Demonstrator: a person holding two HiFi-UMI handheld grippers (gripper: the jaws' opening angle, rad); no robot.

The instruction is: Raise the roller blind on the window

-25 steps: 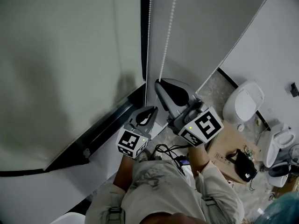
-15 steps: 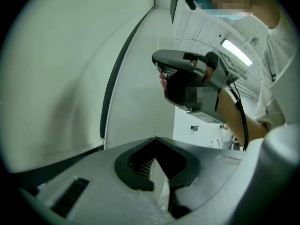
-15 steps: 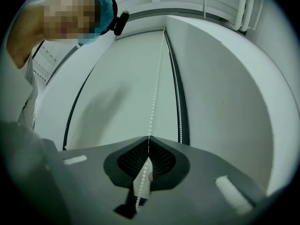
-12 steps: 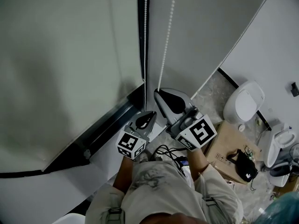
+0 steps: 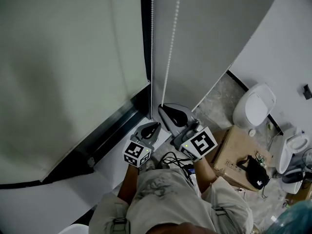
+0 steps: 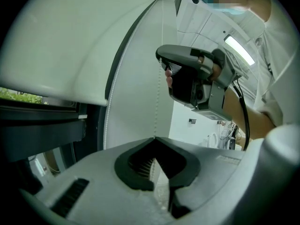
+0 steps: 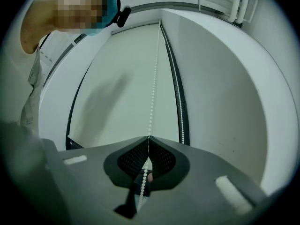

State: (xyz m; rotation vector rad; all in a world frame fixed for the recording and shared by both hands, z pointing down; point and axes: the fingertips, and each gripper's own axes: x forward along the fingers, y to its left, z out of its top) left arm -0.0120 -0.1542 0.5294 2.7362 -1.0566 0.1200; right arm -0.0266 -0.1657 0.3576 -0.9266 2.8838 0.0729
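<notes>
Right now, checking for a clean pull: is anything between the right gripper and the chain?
Nothing visible does. The chain runs straight between the right gripper's shut jaws. The left gripper is shut on the chain too, lower down.

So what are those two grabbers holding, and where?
The left hand-held gripper and right hand-held gripper each pinch a strand of the bead chain, low down.

Your bead chain (image 5: 170, 57) and the roller blind (image 5: 63, 72) both run off the head view's top edge — their upper ends are cut off. The chain's lower end vanishes behind your right gripper (image 5: 162, 108). The dark object (image 5: 253, 173) on the cardboard box (image 5: 229, 150) is too small to tell.
</notes>
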